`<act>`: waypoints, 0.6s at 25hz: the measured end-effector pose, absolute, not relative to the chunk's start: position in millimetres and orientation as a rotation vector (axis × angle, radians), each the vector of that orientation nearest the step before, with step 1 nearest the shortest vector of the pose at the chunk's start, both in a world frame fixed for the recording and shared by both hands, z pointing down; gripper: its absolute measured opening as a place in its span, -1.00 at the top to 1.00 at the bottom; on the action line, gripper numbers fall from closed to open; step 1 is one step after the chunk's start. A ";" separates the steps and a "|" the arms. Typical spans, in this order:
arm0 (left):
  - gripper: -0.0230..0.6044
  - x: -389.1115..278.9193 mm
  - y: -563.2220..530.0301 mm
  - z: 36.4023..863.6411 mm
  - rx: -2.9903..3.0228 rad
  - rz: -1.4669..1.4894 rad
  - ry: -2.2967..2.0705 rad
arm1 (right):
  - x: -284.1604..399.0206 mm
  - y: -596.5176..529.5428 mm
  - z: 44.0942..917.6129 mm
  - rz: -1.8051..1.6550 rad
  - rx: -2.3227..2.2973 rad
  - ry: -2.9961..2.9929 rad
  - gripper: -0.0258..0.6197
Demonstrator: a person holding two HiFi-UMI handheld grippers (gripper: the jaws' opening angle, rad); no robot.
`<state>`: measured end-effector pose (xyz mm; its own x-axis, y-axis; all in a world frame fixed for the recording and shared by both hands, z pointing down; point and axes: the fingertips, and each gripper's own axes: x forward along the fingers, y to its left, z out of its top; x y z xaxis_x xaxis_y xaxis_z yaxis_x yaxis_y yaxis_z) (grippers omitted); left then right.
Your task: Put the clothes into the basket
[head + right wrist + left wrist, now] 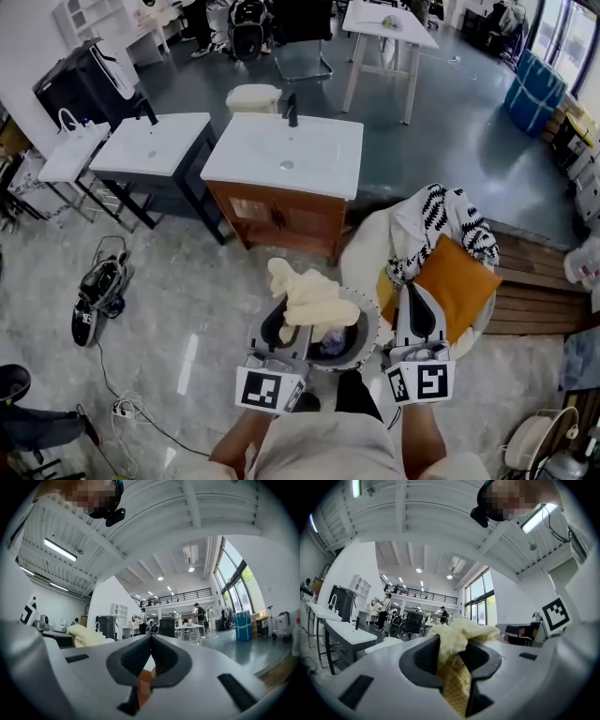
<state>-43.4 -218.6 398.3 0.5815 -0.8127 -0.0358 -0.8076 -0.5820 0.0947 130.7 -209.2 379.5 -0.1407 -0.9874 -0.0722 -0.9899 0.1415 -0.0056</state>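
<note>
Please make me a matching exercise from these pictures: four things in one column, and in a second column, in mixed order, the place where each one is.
Things:
1. pale yellow garment
2. orange cloth
3. black-and-white garment
4. basket

Places:
A. on the floor in front of the wooden cabinet
B. clamped in the left tool
C. on the white chair, beneath the right tool
D. on the white chair, beyond the orange cloth

Pairs: 1-B; 2-C; 3-D; 4-A.
</note>
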 end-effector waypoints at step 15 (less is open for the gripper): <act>0.55 4.9 -220.3 549.7 2.537 0.283 -1.398 | 174.7 -248.2 448.5 -0.083 -1.940 2.484 0.96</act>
